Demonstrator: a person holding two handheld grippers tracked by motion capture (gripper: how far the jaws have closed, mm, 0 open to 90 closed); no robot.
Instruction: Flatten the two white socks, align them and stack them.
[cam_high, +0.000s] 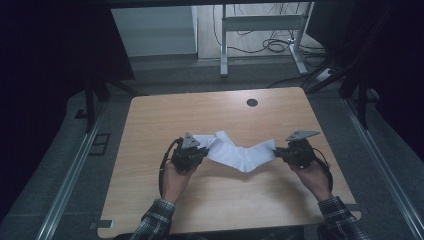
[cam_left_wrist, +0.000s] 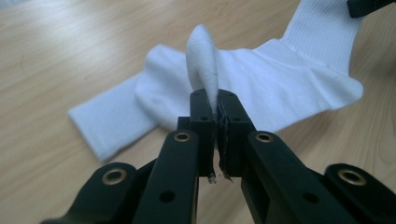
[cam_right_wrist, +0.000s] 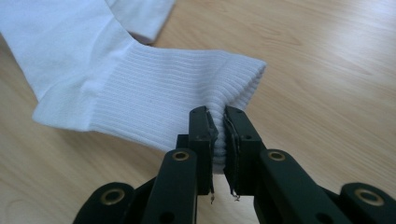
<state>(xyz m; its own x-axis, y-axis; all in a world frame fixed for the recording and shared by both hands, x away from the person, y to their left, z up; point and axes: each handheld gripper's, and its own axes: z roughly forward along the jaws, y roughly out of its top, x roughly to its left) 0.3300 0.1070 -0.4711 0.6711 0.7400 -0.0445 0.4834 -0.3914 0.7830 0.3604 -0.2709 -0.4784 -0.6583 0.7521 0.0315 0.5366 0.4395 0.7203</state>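
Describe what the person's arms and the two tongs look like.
Both sleeves are plaid flannel. The left tongs and right tongs are black, with two flat blocky jaws on hinged links with brass-ringed pivot holes. Each carries a grey three-cornered plate on top, and a black cable trails from the left one.

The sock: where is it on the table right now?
In the high view the sock stretches across the middle of the table, toe end pinched by the left gripper and ribbed cuff by the right gripper, sagging between them.
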